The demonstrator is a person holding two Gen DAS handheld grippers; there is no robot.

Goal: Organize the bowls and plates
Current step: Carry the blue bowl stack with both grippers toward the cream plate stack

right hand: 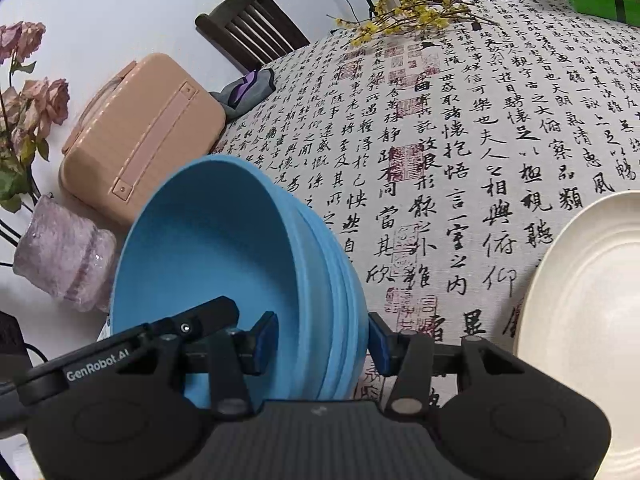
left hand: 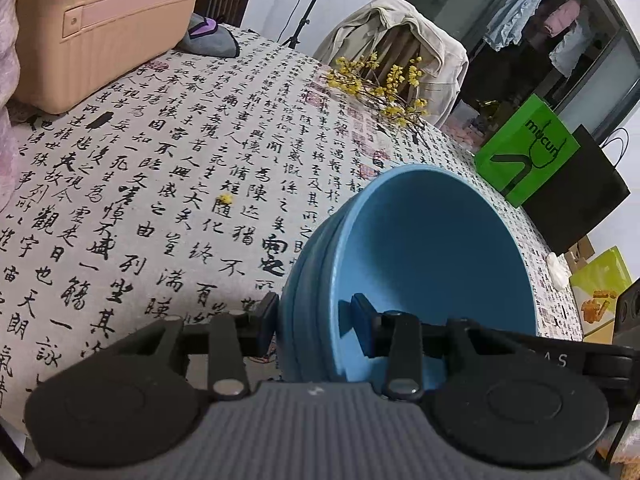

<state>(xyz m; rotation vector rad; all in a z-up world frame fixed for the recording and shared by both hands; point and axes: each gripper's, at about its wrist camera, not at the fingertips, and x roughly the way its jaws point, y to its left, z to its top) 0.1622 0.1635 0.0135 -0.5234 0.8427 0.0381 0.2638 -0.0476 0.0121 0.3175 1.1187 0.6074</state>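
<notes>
A stack of nested blue bowls (left hand: 432, 248) hangs tilted above the table, gripped from two sides. My left gripper (left hand: 316, 324) is shut on the stack's rim, one pad inside the top bowl and the other on the outer wall. In the right wrist view the same blue bowls (right hand: 208, 248) sit at the left, and my right gripper (right hand: 322, 342) is shut on the opposite rim in the same way. The left gripper's arm (right hand: 132, 354) reaches in behind the bowls. A cream plate (right hand: 592, 300) with ringed grooves lies on the table to the right.
The table carries a calligraphy-print cloth (left hand: 160, 184). A peach case (left hand: 100, 28) and grey cloth (left hand: 212, 36) stand at the far left. Yellow flower sprigs (left hand: 384, 84) lie at the back, a green-and-black bag (left hand: 536, 152) at the right. A pink vase (right hand: 64, 264) with dried roses stands nearby.
</notes>
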